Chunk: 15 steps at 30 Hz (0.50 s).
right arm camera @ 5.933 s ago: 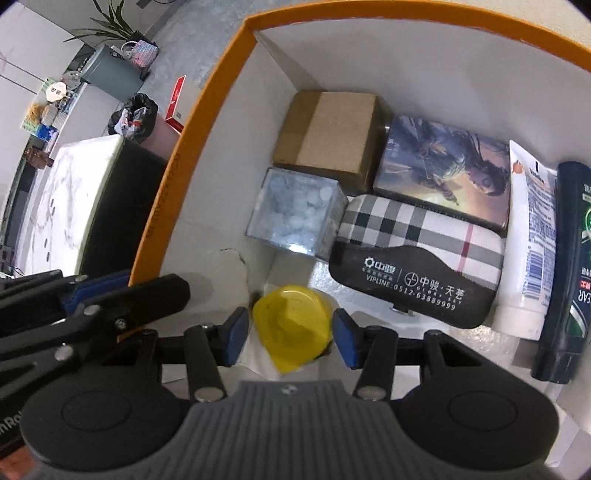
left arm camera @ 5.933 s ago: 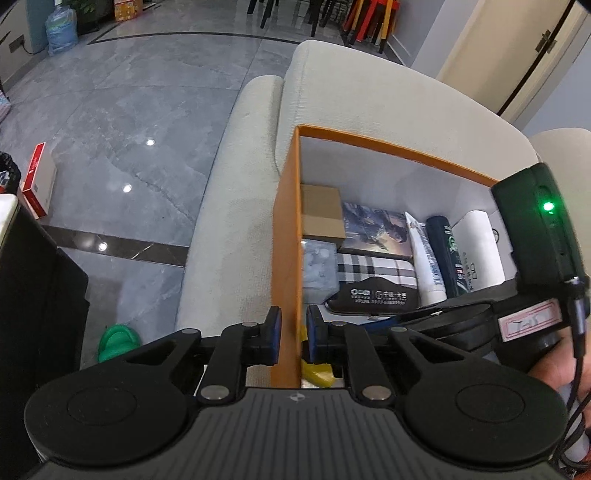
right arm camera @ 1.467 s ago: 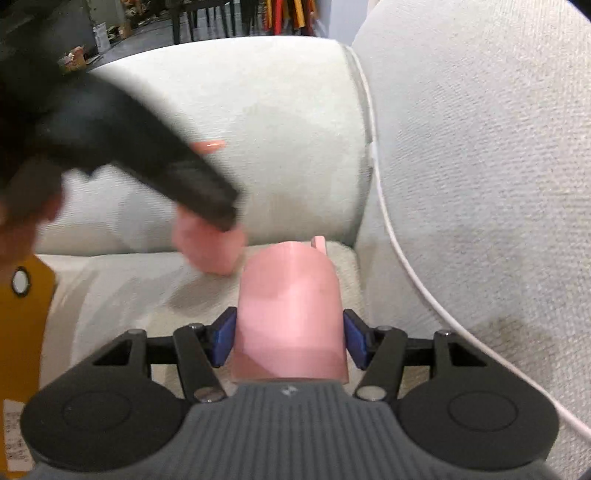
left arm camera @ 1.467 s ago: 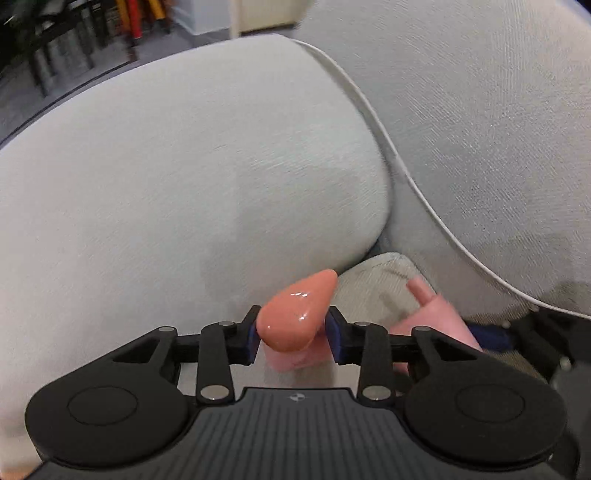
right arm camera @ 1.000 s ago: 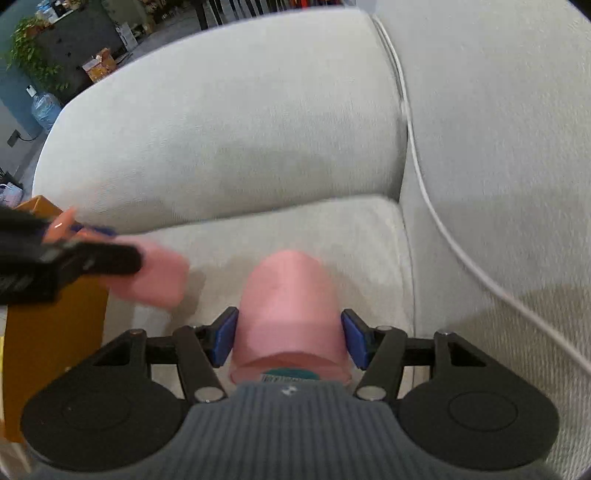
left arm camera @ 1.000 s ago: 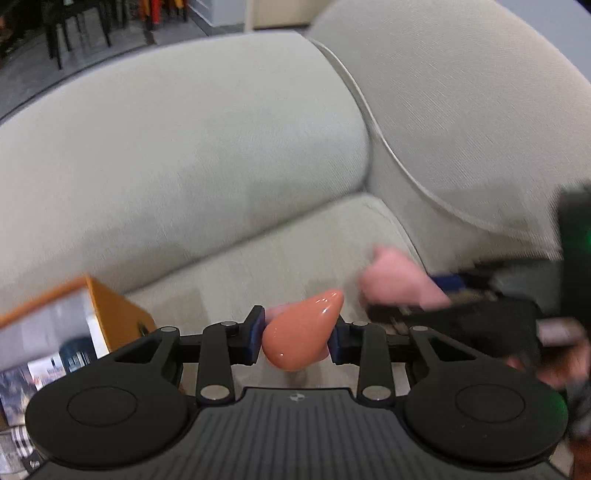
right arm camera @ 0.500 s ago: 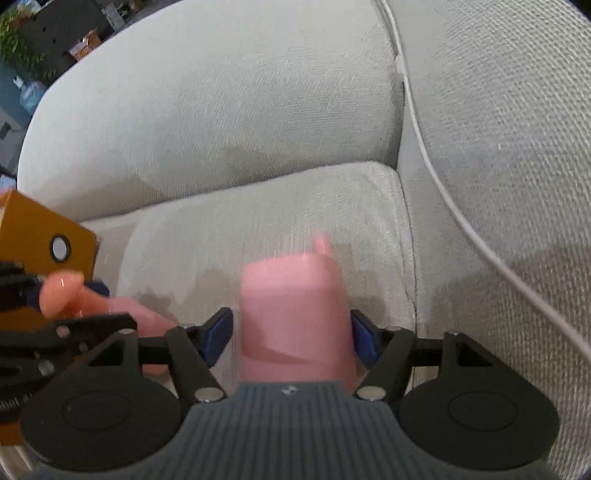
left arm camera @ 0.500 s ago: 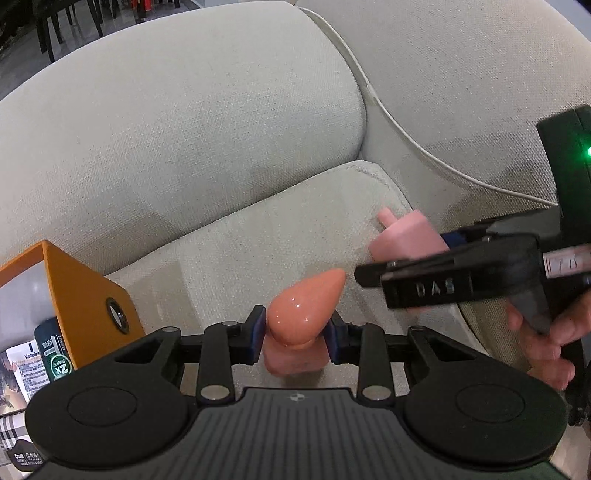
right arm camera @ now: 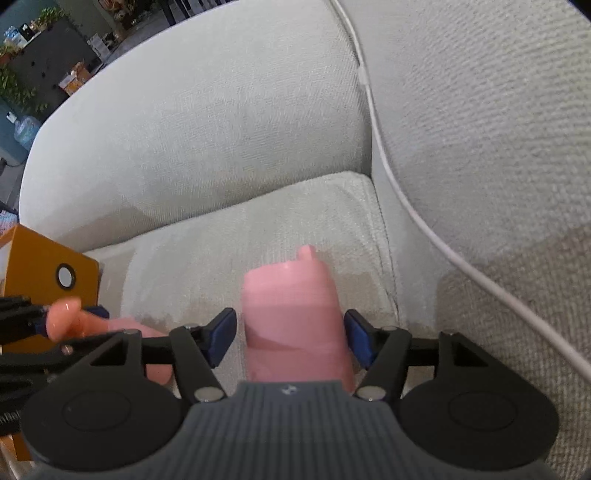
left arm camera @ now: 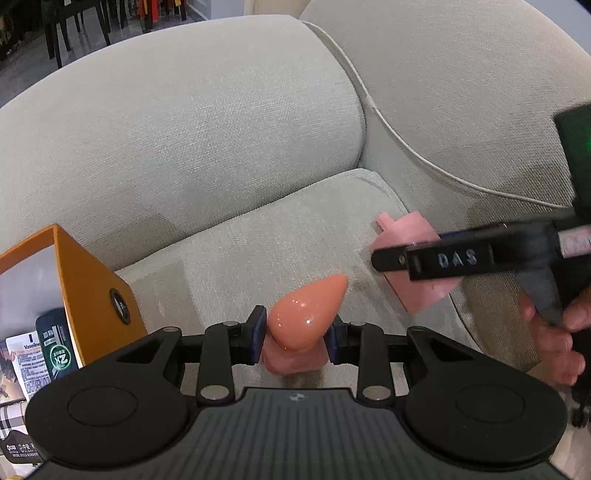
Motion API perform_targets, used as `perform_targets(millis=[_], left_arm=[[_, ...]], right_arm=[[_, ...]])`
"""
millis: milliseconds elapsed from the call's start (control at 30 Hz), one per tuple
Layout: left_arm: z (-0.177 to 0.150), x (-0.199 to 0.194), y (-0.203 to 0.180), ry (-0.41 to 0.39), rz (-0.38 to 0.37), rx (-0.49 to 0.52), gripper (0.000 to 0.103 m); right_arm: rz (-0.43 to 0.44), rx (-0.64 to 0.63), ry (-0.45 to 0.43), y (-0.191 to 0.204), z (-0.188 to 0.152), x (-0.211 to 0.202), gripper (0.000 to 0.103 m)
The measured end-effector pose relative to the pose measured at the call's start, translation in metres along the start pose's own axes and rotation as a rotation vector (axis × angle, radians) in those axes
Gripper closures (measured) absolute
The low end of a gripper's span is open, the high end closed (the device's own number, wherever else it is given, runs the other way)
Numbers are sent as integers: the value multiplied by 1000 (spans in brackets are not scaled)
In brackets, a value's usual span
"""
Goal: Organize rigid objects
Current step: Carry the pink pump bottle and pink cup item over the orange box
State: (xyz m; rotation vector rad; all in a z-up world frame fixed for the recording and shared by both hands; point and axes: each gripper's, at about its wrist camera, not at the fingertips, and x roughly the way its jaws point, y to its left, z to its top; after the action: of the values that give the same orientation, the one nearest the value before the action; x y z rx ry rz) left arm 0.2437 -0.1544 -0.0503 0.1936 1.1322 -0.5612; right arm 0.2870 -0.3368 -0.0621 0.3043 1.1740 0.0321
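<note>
Two pink pieces, one apparently between each gripper's fingers (right arm camera: 351,341)

Glossy peach cone (left arm camera: 306,314), matte pink cup (right arm camera: 291,317), orange box (left arm camera: 96,291), pale beige woven sofa (left arm camera: 207,147)

sofa (left arm camera: 184,122): beige fabric; floor (left arm camera: 22,70): dark; chairs (left arm camera: 74,22): behind sofa

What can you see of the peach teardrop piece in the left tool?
The teardrop piece is glossy, peach-orange, smooth like plastic, tapering to a rounded tip pointing away and to the right. A duller pink base shows beneath it. The left tool is shut on it, blue pads on both sides, over the seat cushion, right of the orange box.
</note>
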Motion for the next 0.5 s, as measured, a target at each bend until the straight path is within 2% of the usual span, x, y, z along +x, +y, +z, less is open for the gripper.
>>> perform_targets(millis=[100, 133, 200, 367, 500], left_arm=[[-4, -6, 2, -11, -12, -18, 68], [-5, -10, 3, -20, -21, -26, 68], [-7, -20, 4, -41, -31, -30, 68], [-14, -52, 5, -112, -61, -47, 69], [-21, -79, 9, -175, -82, -61, 69]], right_arm=[[-22, -15, 13, 2, 3, 4, 42], [-35, -17, 15, 2, 2, 4, 47], [-38, -17, 7, 4, 0, -1, 47], [-58, -69, -60, 27, -8, -35, 48], [-22, -121, -111, 52, -21, -67, 49]])
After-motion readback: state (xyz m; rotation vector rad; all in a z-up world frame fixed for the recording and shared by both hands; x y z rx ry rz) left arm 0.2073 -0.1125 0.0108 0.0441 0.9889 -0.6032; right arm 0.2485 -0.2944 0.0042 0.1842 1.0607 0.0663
